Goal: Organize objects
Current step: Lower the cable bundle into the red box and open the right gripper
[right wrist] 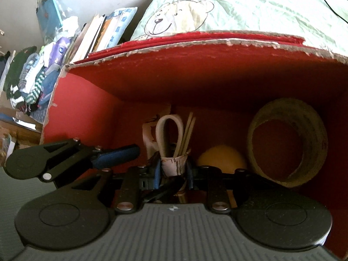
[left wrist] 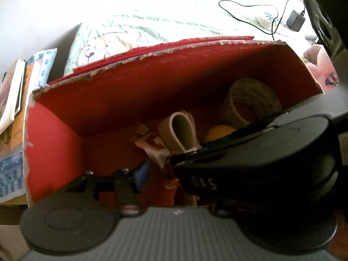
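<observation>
Inside the red box [right wrist: 87, 108], the right gripper [right wrist: 173, 171] had its jaws closed on a paper-wrapped bundle [right wrist: 174, 165] of sticks and a looped beige strap, held upright between the blue pads. The left gripper [right wrist: 115, 154] sat just left of it; whether its jaws gripped anything could not be told. A yellow ball [right wrist: 219, 157] and tape roll [right wrist: 289, 141] lay to the right

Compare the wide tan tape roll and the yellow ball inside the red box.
The wide tan tape roll is a hollow ring; the yellow ball is solid and round. The roll looks much bigger and leans tilted, opening facing out; the ball sits low beside it. Both rest inside the red cardboard box.
</observation>
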